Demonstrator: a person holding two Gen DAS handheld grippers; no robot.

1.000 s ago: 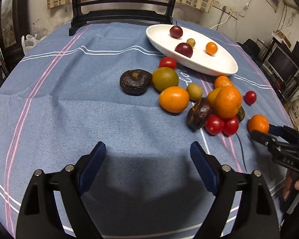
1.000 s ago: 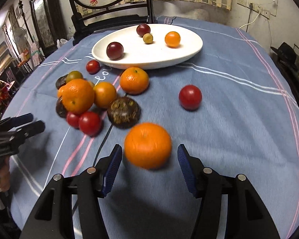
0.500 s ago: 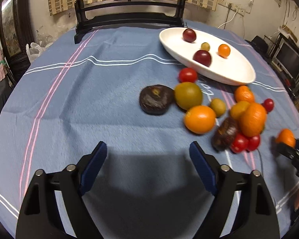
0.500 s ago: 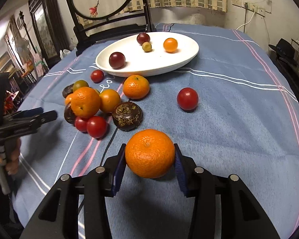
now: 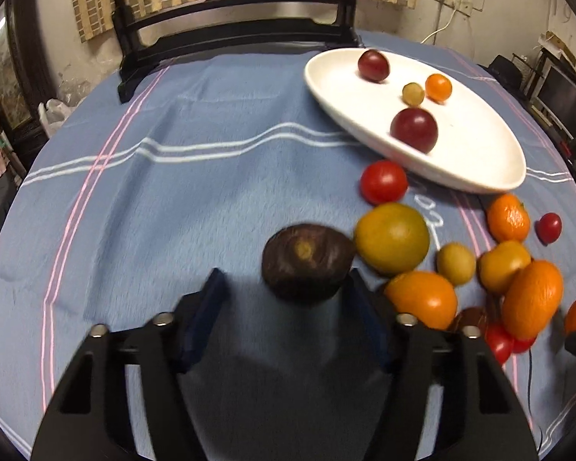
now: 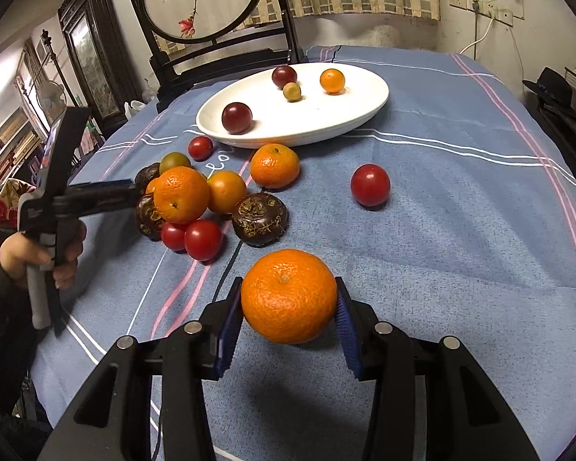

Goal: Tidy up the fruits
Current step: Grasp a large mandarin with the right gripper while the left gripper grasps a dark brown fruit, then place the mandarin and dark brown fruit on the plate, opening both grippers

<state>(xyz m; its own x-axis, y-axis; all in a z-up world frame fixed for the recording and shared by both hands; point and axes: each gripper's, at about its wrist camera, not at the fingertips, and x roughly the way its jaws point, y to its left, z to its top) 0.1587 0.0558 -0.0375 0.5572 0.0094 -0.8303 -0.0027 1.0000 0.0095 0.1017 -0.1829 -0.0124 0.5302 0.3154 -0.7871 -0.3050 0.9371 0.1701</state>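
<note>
My right gripper is shut on a large orange mandarin and holds it above the blue cloth. My left gripper is open, its fingers on either side of a dark brown round fruit that lies on the cloth; the right finger is close to it. The white oval plate at the back holds two dark red plums, a small green fruit and a small orange. A heap of oranges, tomatoes and dark fruits lies in front of the plate. The left gripper also shows in the right wrist view.
A lone red tomato lies to the right of the heap. A green-yellow citrus sits just right of the dark fruit. A dark wooden chair stands behind the table. A thin black cable runs over the cloth.
My right gripper has closed on the mandarin and raised it. My left gripper has moved forward and right, so the dark brown fruit now lies between its fingers.
</note>
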